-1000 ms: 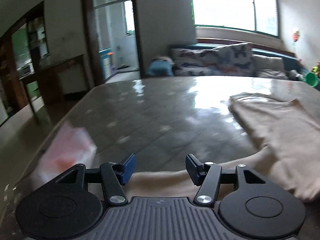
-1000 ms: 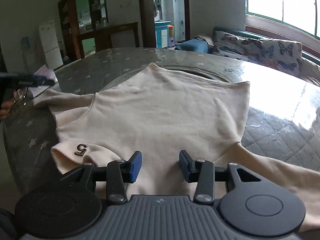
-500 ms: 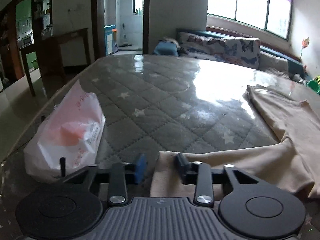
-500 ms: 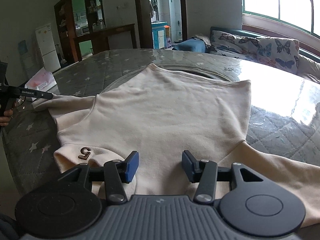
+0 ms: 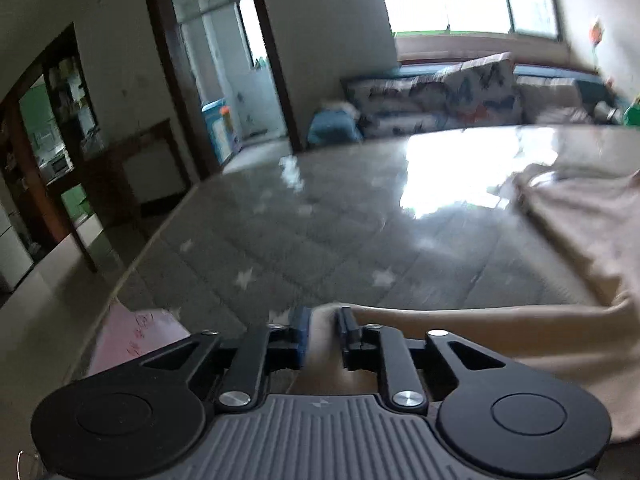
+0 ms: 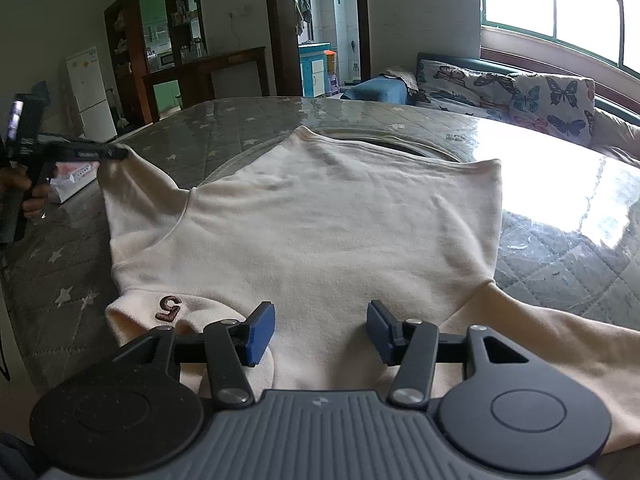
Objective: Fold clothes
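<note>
i see a cream sweatshirt (image 6: 320,232) lying flat and unfolded on the star-quilted mattress (image 6: 60,256). my left gripper (image 5: 322,334), jaws just closed, pinches its sleeve (image 5: 460,328) end. my right gripper (image 6: 321,332) hovers half open, empty, over the collar. folding has barely begun.

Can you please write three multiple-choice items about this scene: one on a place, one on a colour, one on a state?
1. Where is the brown figure 5?
A. on the collar
B. on the hem
C. on the sofa

2. What colour is the sweatshirt?
A. blue
B. cream
C. green

3. What is the left gripper doing?
A. hanging open over bare mattress
B. closed on the plastic bag
C. closed on a sleeve end

Key: 1 A, the 5 sits on the folded collar beside the right gripper; 2 B, the fabric is cream; 3 C, cream cloth is pinched between its fingers.
</note>
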Demonstrator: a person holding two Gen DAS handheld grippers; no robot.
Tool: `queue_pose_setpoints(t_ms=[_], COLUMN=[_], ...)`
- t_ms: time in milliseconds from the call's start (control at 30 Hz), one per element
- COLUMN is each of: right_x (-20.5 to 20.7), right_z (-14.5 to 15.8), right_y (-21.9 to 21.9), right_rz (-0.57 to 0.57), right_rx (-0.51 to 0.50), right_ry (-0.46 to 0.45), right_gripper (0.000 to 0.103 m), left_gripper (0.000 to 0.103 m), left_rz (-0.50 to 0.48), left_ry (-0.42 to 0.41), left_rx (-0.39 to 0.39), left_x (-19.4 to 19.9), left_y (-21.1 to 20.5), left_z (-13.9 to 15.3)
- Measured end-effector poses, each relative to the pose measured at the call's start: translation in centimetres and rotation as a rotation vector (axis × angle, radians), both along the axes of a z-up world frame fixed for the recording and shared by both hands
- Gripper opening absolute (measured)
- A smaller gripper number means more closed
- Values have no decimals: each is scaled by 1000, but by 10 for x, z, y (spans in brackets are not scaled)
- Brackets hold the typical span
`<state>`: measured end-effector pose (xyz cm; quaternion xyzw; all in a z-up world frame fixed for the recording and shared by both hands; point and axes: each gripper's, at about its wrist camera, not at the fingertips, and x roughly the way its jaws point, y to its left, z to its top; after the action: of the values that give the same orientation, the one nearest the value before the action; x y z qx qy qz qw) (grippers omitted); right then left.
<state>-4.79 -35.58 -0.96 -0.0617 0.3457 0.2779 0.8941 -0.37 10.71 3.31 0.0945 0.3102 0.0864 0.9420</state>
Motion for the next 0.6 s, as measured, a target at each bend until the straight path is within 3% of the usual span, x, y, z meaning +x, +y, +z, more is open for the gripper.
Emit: queue_pose_setpoints(t_ms=[67, 200, 267, 400, 600], right_x=[0, -1, -3, -8, -13], right_z=[0, 2, 5, 7, 6], right_y=[0, 0, 1, 4, 5], right_rz=[1, 3, 12, 39, 58], right_rx=[-2, -2, 2, -1, -17], right_ry=[0, 2, -2, -11, -5], right_gripper=[53, 53, 53, 53, 53], left_gripper=[34, 36, 43, 44, 44], left_rz=[37, 81, 59, -61, -113], left_ry=[10, 2, -11, -29, 28], left_rx=[31, 17, -1, -18, 11], left_x=[2, -10, -21, -45, -54], left_y=[1, 4, -3, -31, -52], left_z=[-6, -1, 8, 15, -6])
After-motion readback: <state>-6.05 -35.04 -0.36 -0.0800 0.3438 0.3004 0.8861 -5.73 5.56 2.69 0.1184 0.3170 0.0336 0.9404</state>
